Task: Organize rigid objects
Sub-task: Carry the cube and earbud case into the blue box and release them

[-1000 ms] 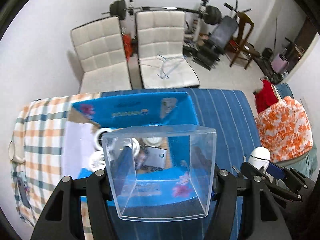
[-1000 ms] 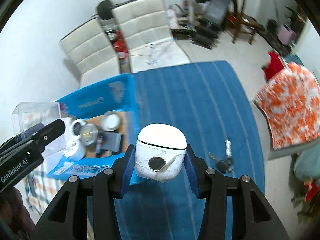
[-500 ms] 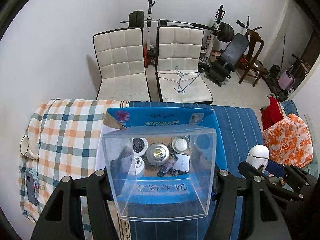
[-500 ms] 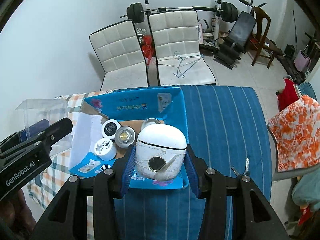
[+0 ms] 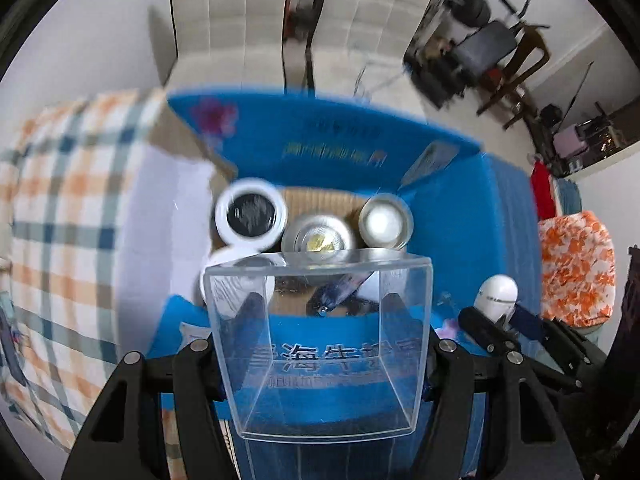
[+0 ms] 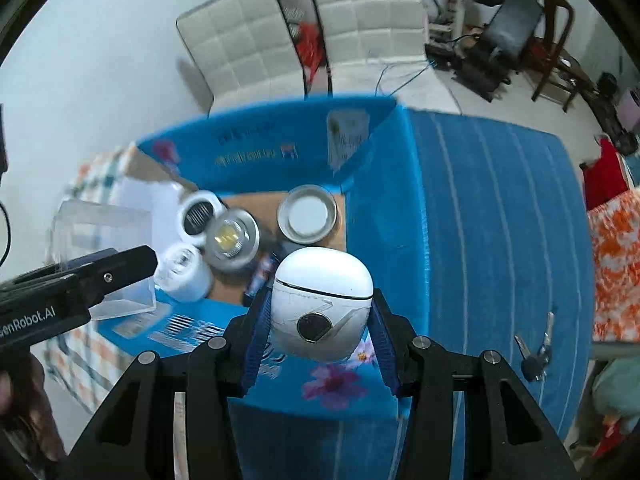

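Left gripper (image 5: 320,356) pinches a clear plastic box (image 5: 320,344) between its fingers, held above the near edge of the blue carton (image 5: 332,148). Right gripper (image 6: 320,320) clamps a white egg-shaped case (image 6: 322,300) over the carton's near right corner. Inside the carton — round tins (image 6: 307,216), partly hidden behind the held items, blurred. Keys (image 6: 536,354) lie on the blue striped cover (image 6: 500,208), near its right edge.

An open box (image 6: 372,208) was set on a striped cloth (image 6: 500,220) with three jars (image 6: 200,212) and a lid (image 6: 307,216) inside, two chairs (image 6: 360,20) stood at twelve o'clock, and keys (image 6: 536,356) were left at four o'clock.
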Action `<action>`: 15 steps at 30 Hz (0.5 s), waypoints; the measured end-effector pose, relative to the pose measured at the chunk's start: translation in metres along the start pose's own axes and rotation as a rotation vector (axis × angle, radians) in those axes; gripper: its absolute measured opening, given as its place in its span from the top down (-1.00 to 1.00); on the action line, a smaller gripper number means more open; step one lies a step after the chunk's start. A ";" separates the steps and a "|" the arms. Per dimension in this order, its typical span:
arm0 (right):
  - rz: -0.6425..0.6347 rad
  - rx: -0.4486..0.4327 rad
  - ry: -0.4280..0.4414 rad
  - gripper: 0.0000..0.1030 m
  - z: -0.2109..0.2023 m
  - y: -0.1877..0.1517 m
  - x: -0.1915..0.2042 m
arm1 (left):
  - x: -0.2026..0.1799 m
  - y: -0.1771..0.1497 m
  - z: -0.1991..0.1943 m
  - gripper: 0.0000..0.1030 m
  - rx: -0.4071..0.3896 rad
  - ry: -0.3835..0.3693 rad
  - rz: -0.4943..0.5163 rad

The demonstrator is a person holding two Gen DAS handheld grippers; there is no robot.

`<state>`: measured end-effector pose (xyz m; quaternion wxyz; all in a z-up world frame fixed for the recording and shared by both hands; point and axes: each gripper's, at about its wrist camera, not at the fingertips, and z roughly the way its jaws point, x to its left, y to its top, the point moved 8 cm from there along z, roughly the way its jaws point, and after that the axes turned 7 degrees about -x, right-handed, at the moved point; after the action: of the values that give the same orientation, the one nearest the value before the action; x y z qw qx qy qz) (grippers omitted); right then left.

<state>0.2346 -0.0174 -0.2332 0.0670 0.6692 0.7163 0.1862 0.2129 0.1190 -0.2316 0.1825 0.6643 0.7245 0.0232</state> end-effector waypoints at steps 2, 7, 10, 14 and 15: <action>-0.017 0.051 -0.013 0.03 0.022 -0.005 -0.001 | -0.001 -0.005 0.015 -0.19 0.040 0.003 0.013; -0.046 0.129 -0.052 0.03 0.060 -0.012 -0.002 | -0.003 -0.015 0.047 -0.19 0.131 0.017 0.033; -0.097 0.139 -0.090 0.02 0.070 -0.010 0.001 | -0.001 -0.020 0.064 -0.19 0.187 0.024 0.042; -0.126 0.185 -0.089 0.02 0.079 -0.010 0.005 | 0.008 -0.020 0.074 -0.19 0.214 0.039 0.026; -0.127 0.198 -0.087 0.02 0.082 -0.011 0.005 | 0.009 -0.021 0.075 -0.19 0.222 0.042 0.024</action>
<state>0.2524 0.0019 -0.3121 0.0433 0.6332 0.7685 0.0811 0.2146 0.1100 -0.3096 0.0923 0.6883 0.7184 -0.0408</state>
